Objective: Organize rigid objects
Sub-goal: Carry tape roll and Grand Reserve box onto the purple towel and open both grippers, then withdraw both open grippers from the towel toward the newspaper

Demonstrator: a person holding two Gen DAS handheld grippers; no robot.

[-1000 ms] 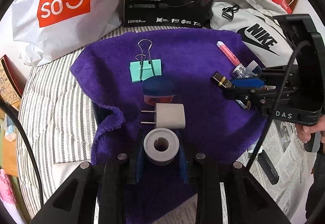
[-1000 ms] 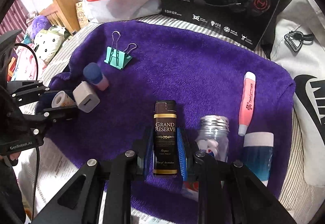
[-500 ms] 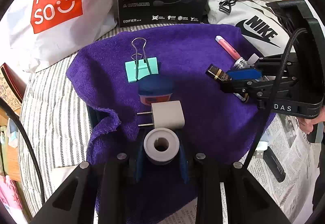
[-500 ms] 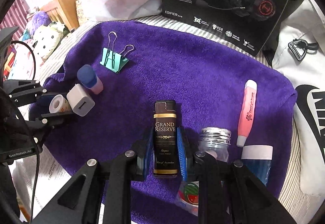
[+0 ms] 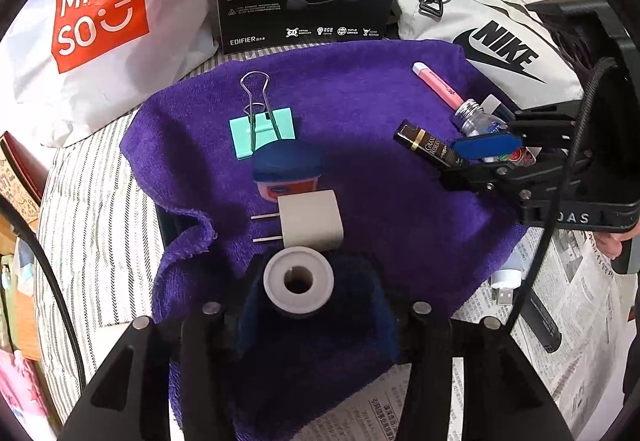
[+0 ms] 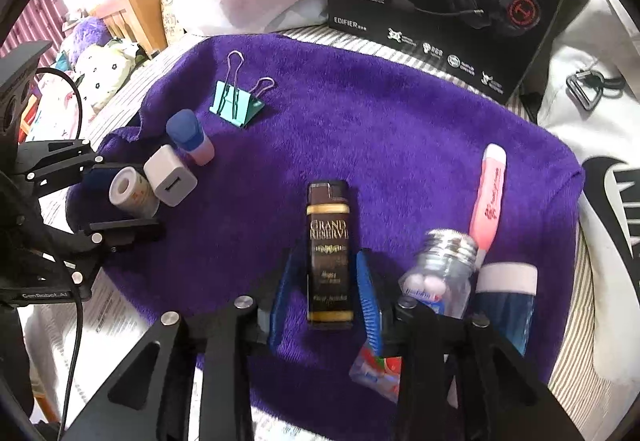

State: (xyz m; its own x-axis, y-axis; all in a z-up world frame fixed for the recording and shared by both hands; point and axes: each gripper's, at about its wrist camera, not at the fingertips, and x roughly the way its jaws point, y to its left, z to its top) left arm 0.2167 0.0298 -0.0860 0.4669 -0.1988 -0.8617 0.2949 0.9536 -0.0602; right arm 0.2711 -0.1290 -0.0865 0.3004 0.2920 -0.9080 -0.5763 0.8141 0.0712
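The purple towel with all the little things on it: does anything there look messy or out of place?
Mostly tidy. The purple towel is rumpled, its left edge folded up beside the white charger plug. A small clear bottle lies on its side against the pink pen. Nothing looks spilled or broken.

blue bottle [image 6: 505, 305]: base hidden by fingers | Nike bag [image 6: 608, 201]: cropped by edge

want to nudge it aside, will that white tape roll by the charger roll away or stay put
The tape roll lies on its side between the left gripper's just-opened jaws, so a push could set it rolling. The plush purple towel should slow it. The charger right beside it would probably block it that way.
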